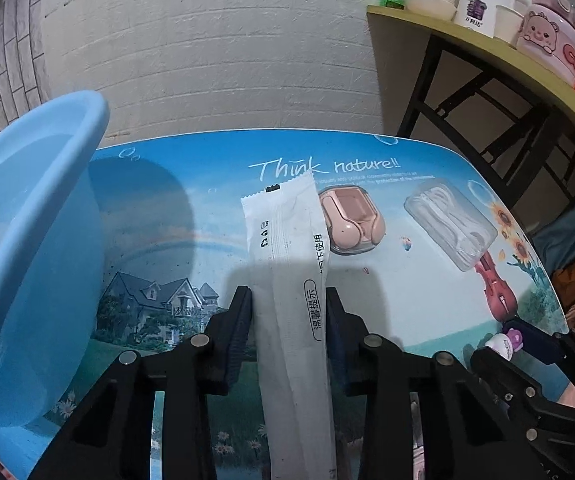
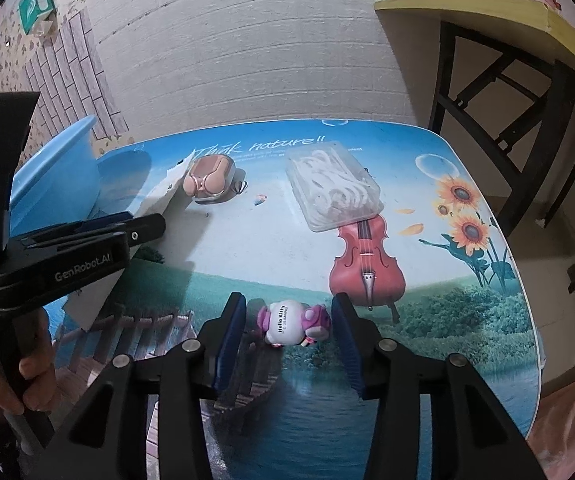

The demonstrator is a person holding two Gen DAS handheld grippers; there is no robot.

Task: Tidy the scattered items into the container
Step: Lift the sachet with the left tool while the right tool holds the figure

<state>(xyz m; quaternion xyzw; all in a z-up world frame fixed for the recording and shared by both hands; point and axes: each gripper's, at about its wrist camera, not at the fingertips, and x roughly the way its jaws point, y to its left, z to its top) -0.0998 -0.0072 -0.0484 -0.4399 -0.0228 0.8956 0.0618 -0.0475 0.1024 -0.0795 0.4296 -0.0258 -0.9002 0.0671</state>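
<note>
While the left gripper clamps the long white printed sachet above the picture-printed table, the big light-blue plastic basin sits at nine o'clock. Right gripper, jaws apart, straddles a small pink-and-white Hello Kitty figurine.

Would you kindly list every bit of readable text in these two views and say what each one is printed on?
"Think nature!!": table top; small lines beneath, too blurred.
"温馨提示" and "下使用", partly cut: white sachet clamped in the left gripper.
"Hello Kitty": toy figure between the open right gripper fingers.
"GenRobot.AI": left gripper body.
"CUT": pink pot, partly hidden.
White cup: logo unreadable.
</note>
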